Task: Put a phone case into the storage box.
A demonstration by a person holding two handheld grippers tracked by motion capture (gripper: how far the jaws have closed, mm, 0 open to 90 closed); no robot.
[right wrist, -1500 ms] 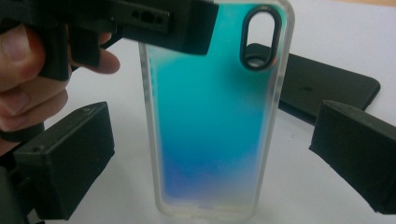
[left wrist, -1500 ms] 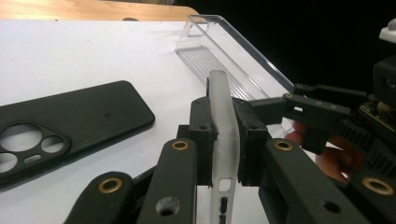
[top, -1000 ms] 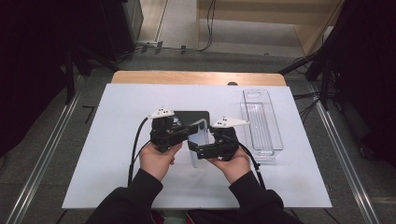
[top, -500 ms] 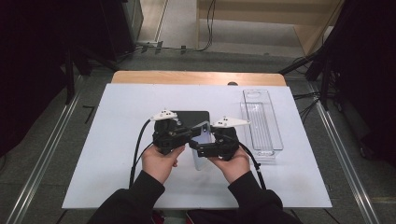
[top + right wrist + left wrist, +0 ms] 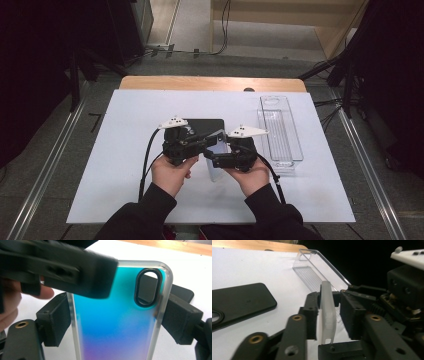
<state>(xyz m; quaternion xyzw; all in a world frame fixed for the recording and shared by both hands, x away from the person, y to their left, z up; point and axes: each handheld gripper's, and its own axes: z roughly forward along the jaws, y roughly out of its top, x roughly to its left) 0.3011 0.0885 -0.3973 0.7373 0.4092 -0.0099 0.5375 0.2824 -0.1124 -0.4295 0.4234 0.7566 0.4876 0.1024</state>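
While the right claw (image 5: 115, 322) clamps the phone case (image 5: 115, 315) by its edges, the left claw (image 5: 328, 312), its jaws just opening, straddles it; next, carry it clear of the left claw.

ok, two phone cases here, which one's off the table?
The translucent blue-tinted case, clamped across its width by the right gripper. The black case lies flat on the white sheet.

Tray: we see a clear plastic tray (image 5: 281, 135) lying lengthwise at the right of the mat.
Black case: we see it (image 5: 202, 126) flat on the mat, mid-table, well apart from the tray.
Mat: we find a white mat (image 5: 120, 150) covering most of the table.
Table: we see its wooden edge (image 5: 210, 83) beyond the mat.
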